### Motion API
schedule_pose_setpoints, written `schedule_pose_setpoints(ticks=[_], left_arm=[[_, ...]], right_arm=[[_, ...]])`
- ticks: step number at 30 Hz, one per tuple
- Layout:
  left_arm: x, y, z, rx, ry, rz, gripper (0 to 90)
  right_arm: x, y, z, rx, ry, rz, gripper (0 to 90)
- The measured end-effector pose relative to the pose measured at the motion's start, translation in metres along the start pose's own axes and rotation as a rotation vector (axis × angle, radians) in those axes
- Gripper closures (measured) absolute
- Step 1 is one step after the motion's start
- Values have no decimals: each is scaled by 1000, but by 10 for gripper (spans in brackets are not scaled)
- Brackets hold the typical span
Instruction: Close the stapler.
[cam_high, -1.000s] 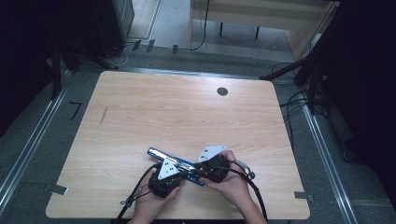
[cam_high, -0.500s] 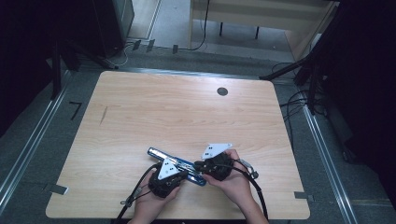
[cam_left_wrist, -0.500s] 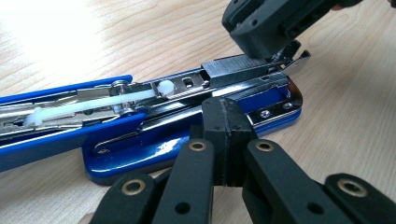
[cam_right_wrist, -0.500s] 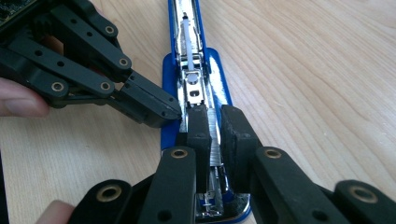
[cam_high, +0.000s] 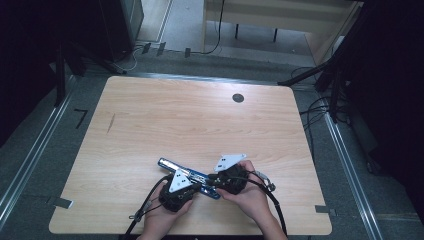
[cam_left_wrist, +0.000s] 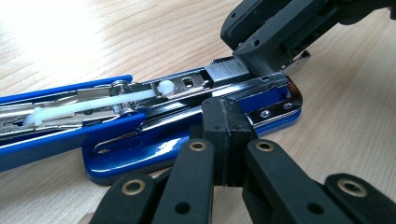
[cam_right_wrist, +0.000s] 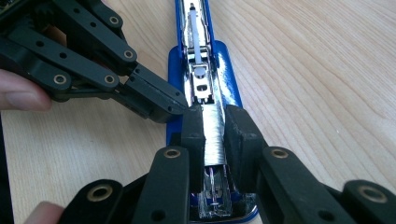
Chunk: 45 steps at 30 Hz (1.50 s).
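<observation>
High view: wooden table stands on grey floor, dark surroundings.

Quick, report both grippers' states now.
Left gripper: shut, tips pressed against the blue stapler.
Right gripper: jaws just moving, closed around the strip of staples in the stapler.

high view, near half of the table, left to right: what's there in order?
Tape strip on the table's left edge → left gripper → right gripper → tape strip on the right edge. The open blue stapler lies slantwise under both grippers, so it has no clear place.
</observation>
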<state>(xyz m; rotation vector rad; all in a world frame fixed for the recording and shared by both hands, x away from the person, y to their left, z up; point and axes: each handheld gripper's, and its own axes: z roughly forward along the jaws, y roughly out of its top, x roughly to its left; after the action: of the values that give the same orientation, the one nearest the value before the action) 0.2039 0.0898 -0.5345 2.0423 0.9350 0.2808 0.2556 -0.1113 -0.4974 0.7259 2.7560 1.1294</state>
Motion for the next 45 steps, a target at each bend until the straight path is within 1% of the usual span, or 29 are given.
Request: schedule_pose_setpoints(ticks=[6, 9, 13, 14, 19, 22, 25, 30, 33, 37, 39, 41, 45], left_arm=[[0, 0, 0, 0, 0, -1, 900], [0, 0, 0, 1, 0, 1, 900], [0, 0, 0, 1, 0, 1, 900], [0, 0, 0, 2, 0, 1, 900], [0, 0, 0, 1, -1, 1, 900], [0, 0, 0, -1, 0, -2, 900], [0, 0, 0, 1, 0, 0, 900], [0, 0, 0, 0, 0, 0, 900], [0, 0, 0, 0, 0, 0, 900], [0, 0, 0, 0, -1, -1, 900], [0, 0, 0, 1, -1, 0, 900], [0, 0, 0, 2, -1, 1, 900], [0, 0, 0, 2, -1, 1, 900]], right_arm=[[-2, -1, -1, -6, 8, 2, 812], [-4, -1, -2, -8, -16, 2, 828], [-7, -3, -4, -5, -45, 11, 825], [-7, -3, -4, -6, -44, 14, 815], [-5, -1, -7, -51, 1, 19, 787], [-4, -1, -6, -29, 8, 7, 768], [-4, -3, -4, -4, -8, -6, 769], [-5, -3, -4, 1, -3, -1, 753], [-6, -3, -6, 2, -9, -4, 735], [-5, -3, -7, -17, 13, 3, 730], [-5, -3, -5, -5, 13, 0, 736], [-5, -4, -3, 17, -1, -12, 741], [-5, -4, -1, 10, 1, -12, 760]])
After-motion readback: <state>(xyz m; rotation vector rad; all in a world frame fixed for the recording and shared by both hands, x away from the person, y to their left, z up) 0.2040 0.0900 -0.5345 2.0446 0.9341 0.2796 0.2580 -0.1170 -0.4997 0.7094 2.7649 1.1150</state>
